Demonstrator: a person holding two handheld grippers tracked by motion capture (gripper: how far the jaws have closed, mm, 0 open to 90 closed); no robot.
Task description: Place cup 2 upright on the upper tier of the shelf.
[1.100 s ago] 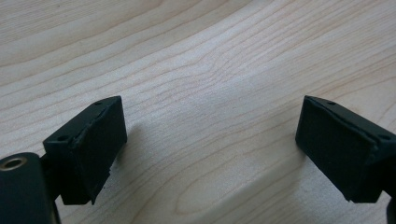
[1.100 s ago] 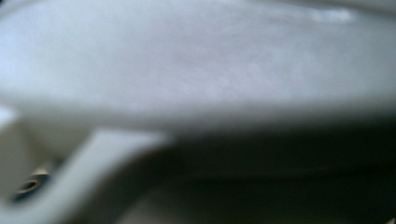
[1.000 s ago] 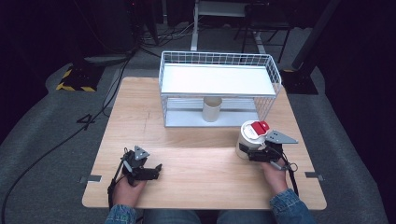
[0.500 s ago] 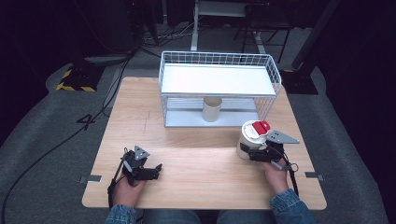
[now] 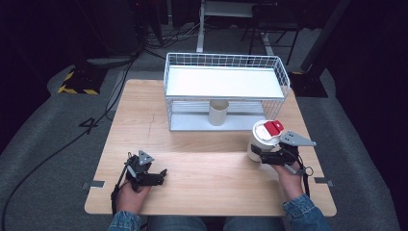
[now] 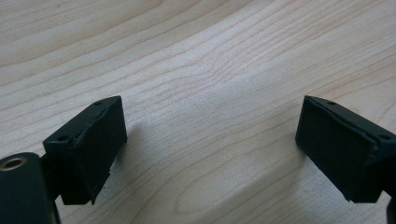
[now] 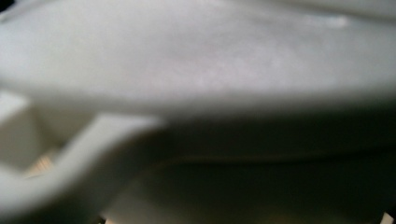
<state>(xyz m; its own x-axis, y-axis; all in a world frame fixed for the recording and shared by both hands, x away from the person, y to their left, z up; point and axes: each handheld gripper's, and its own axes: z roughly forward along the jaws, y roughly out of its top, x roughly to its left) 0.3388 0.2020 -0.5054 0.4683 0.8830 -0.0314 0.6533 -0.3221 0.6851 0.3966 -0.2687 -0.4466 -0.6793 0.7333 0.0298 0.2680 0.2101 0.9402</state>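
A white lidded container (image 5: 261, 140) with a red tab (image 5: 274, 127) on its lid stands at the right of the wooden table (image 5: 216, 185). My right gripper (image 5: 263, 155) is up against its near side, shut on it at what looks like the handle. In the right gripper view the container's white wall (image 7: 196, 70) is blurred and very close, and the jaws are hidden. Near the table's front left, my left gripper (image 5: 163, 175) lies low over the wood. Its jaws (image 6: 210, 149) stand open with only bare wood between them.
A white wire rack (image 5: 166, 77) with a solid shelf stands at the back middle of the table. A pale cup (image 5: 218, 111) stands upright under that shelf. Cables and stands lie on the dark floor beyond the table.
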